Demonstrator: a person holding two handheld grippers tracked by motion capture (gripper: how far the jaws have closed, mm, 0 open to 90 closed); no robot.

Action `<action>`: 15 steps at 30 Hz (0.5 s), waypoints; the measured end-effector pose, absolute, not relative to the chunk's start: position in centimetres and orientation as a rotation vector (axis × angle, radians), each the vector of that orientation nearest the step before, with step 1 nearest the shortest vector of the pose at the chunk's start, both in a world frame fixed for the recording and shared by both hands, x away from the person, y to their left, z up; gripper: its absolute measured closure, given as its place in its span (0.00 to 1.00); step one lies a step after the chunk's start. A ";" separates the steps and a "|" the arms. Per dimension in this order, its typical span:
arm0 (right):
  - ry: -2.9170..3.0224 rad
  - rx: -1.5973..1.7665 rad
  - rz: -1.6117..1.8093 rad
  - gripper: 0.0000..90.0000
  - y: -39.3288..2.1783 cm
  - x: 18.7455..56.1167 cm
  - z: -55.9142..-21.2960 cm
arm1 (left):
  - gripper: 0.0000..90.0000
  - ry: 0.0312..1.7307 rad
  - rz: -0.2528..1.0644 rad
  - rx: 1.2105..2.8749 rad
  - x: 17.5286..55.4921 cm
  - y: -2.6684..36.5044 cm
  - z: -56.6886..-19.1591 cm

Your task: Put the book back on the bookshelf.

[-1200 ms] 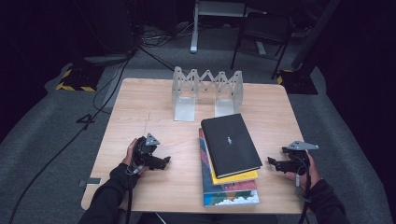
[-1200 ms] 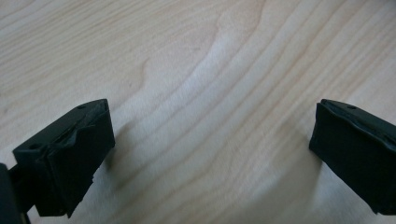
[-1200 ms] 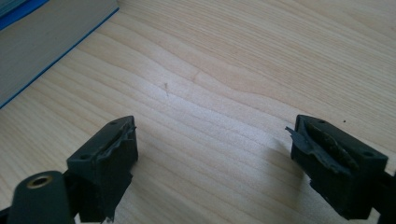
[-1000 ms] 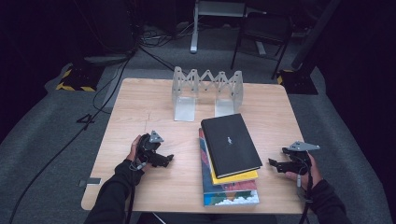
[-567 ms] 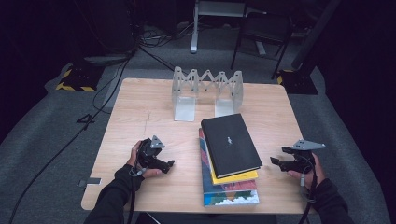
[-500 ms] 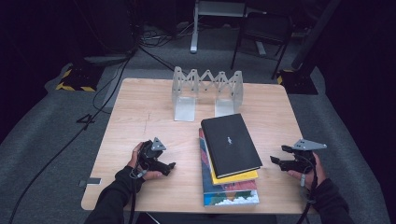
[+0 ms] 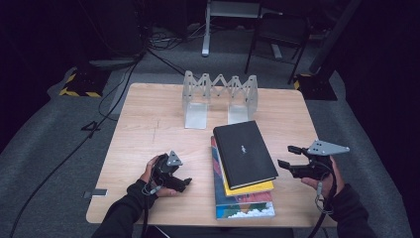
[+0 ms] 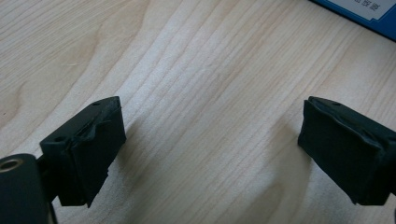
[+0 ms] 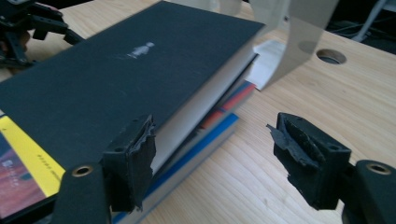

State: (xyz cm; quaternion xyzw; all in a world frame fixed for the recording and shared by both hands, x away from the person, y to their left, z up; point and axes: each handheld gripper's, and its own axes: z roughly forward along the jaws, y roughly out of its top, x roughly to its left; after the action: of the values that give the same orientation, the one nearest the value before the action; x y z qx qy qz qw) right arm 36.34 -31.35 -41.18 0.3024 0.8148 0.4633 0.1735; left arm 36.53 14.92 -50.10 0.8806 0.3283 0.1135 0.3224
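The right gripper (image 7: 291, 157) has lifted beside the black book (image 7: 245, 153), its released fingers just narrowing to take it; the left gripper (image 7: 182, 182) gapes empty over the desk (image 7: 148, 119).

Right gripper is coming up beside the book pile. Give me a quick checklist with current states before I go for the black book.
1. Right gripper open: ok, the jaws have just been closing a little, pads press on nothing.
2. Black book on top of the pile and free: ok, nothing lies on it.
3. One jaw over the cover, the other beside the book's edge: ok in the right gripper view; under-edge clearance cannot tell.
4. Left gripper empty and open: ok, bare table between the jaws.
5. Left gripper off the pile: ok, apart from the colourful book at the bottom.
6. Rack free to take a book: ok, slots look empty.
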 end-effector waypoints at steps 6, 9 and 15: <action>2.365 0.795 1.330 0.30 -29.8 35.9 -40.7 | 0.10 0.850 0.296 2.312 36.4 14.8 -50.1; 2.397 0.779 1.335 0.28 -29.0 35.9 -40.8 | 0.10 0.849 0.297 2.313 36.4 14.7 -50.1; 2.449 0.804 1.332 0.23 -27.9 36.5 -41.7 | 0.12 0.844 0.294 2.309 36.4 14.6 -50.1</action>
State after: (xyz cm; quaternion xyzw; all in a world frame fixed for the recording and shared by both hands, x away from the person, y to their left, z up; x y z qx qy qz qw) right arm 36.51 -27.94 -41.65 0.2750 0.8380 0.4559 0.1198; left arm 36.37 14.64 -50.07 0.8814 0.3222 0.1122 0.3267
